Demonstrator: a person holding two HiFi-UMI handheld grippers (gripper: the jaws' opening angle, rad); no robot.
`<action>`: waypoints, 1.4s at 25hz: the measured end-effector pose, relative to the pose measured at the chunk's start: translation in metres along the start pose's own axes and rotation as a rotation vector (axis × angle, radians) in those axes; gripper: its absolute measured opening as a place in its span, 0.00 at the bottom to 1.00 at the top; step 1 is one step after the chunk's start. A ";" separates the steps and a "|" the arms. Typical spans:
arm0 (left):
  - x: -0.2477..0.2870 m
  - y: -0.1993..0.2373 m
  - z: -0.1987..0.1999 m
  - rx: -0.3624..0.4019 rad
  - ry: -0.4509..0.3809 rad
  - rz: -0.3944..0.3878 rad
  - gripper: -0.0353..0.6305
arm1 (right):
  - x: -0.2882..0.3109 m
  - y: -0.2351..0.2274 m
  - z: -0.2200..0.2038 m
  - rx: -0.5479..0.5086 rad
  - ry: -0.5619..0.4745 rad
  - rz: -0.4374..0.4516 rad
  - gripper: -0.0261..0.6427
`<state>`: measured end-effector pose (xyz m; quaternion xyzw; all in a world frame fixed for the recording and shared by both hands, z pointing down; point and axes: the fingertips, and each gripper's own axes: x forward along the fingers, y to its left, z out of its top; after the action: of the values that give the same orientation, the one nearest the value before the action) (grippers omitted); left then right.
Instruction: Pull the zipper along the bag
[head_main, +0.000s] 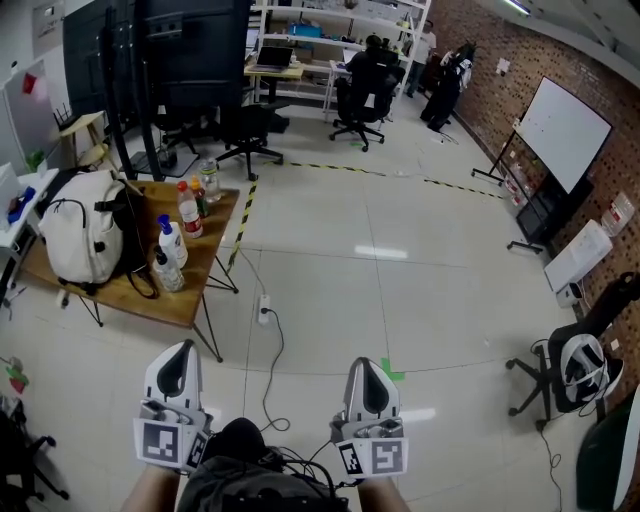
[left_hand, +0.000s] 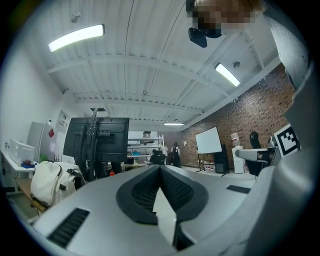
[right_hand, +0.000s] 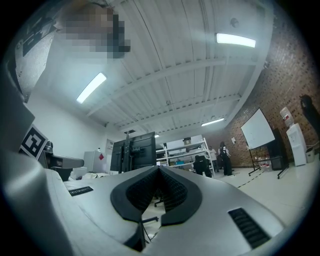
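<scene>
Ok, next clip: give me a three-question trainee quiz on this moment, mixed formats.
1. True or false: the left gripper is clamped on the white backpack.
2. Multiple choice: the backpack rests on A) the floor, B) the wooden table, C) an office chair.
3. Fill in: the jaws of the right gripper are ____, with nothing between them.

Key: 1 false, it is well short of the bag and empty; 2 B; 3 shut.

Left gripper (head_main: 178, 372), right gripper (head_main: 367, 378): jaws closed, empty.
</scene>
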<state>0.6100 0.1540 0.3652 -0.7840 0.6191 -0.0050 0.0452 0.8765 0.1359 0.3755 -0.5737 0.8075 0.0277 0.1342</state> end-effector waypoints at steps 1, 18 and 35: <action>0.001 0.000 0.003 0.003 -0.006 -0.001 0.08 | 0.001 0.000 0.000 -0.007 0.004 0.001 0.05; 0.022 0.119 -0.005 0.011 -0.026 0.015 0.08 | 0.075 0.077 -0.041 -0.049 0.037 0.002 0.05; 0.022 0.452 -0.028 -0.046 -0.083 -0.105 0.08 | 0.255 0.380 -0.094 -0.108 0.030 0.003 0.05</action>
<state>0.1748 0.0275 0.3570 -0.8157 0.5747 0.0391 0.0525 0.4260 0.0119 0.3609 -0.5791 0.8077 0.0627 0.0909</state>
